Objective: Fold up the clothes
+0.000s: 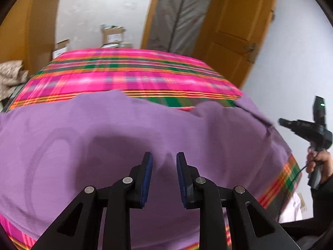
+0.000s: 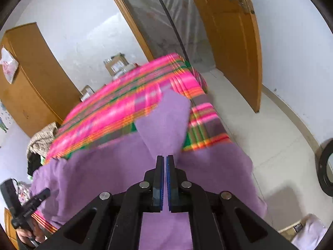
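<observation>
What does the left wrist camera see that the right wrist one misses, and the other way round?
Only the left wrist view shows the left gripper from behind, open over the middle of the purple garment, and a hand holding the other tool off to the right.

Only the right wrist view shows the right gripper, its fingers almost together, a folded purple flap ahead of it, the pale floor and a wardrobe.

Both show the garment on the pink plaid bedspread, cardboard boxes and the wooden door.
</observation>
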### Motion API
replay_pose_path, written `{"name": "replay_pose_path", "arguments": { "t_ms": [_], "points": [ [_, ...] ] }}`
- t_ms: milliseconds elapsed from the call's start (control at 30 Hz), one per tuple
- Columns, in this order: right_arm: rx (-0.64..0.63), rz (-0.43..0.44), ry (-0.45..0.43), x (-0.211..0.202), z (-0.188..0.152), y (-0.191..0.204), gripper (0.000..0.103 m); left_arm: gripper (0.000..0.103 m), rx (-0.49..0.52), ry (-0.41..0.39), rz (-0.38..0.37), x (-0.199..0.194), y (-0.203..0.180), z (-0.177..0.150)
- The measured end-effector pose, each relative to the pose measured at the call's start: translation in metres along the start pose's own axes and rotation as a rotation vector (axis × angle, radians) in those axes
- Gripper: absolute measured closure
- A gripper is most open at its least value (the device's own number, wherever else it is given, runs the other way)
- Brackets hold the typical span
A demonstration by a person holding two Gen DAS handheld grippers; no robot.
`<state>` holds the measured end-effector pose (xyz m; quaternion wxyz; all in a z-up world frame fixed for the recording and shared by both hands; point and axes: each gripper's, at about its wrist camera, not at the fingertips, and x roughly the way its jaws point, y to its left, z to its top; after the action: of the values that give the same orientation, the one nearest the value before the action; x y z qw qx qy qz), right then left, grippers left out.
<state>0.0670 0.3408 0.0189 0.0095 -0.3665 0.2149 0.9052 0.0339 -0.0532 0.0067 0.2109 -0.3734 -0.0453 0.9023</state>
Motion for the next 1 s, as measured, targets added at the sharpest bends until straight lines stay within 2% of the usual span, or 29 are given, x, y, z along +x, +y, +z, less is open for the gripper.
{"name": "replay_pose_path", "arguments": {
  "t_ms": [67,133,200,233,400,567,733,867,933,967,1000],
  "points": [
    [0.000,-0.015,0.000,-0.002,-0.004,-0.004,0.099,0.079,0.034,0.007,-0.039,0.003,-0.015,0.000],
    [-0.037,-0.026,-0.015,-0.005,-0.003,0.001,0.092,0.077,0.065,0.016,-0.066,0.007,-0.027,0.000],
    [-0.103,-0.028,-0.023,-0.004,-0.001,0.011,0.070,0.067,0.095,0.025,-0.095,0.010,-0.039,-0.001],
    [-0.142,-0.031,-0.024,-0.001,0.001,0.018,0.068,0.067,0.109,0.031,-0.108,0.014,-0.043,-0.001],
    [-0.261,-0.046,0.020,0.022,0.002,0.038,0.068,0.066,0.170,0.064,-0.135,0.024,-0.067,-0.006],
    [-0.352,-0.074,0.069,0.045,0.006,0.046,0.068,0.066,0.231,0.084,-0.132,0.030,-0.082,-0.009],
    [-0.388,-0.113,0.132,0.066,0.006,0.042,0.068,0.066,0.276,0.091,-0.130,0.034,-0.091,-0.013],
    [-0.396,-0.114,0.137,0.068,0.006,0.039,0.069,0.066,0.312,0.097,-0.129,0.037,-0.099,-0.016],
    [-0.388,-0.128,0.125,0.066,0.008,0.037,0.085,0.066,0.323,0.097,-0.132,0.037,-0.101,-0.016],
    [-0.381,-0.131,0.117,0.064,0.008,0.035,0.096,0.065,0.328,0.097,-0.134,0.036,-0.101,-0.017],
    [-0.364,-0.120,0.106,0.061,0.010,0.033,0.097,0.063,0.333,0.097,-0.136,0.036,-0.102,-0.017]
  ]
}}
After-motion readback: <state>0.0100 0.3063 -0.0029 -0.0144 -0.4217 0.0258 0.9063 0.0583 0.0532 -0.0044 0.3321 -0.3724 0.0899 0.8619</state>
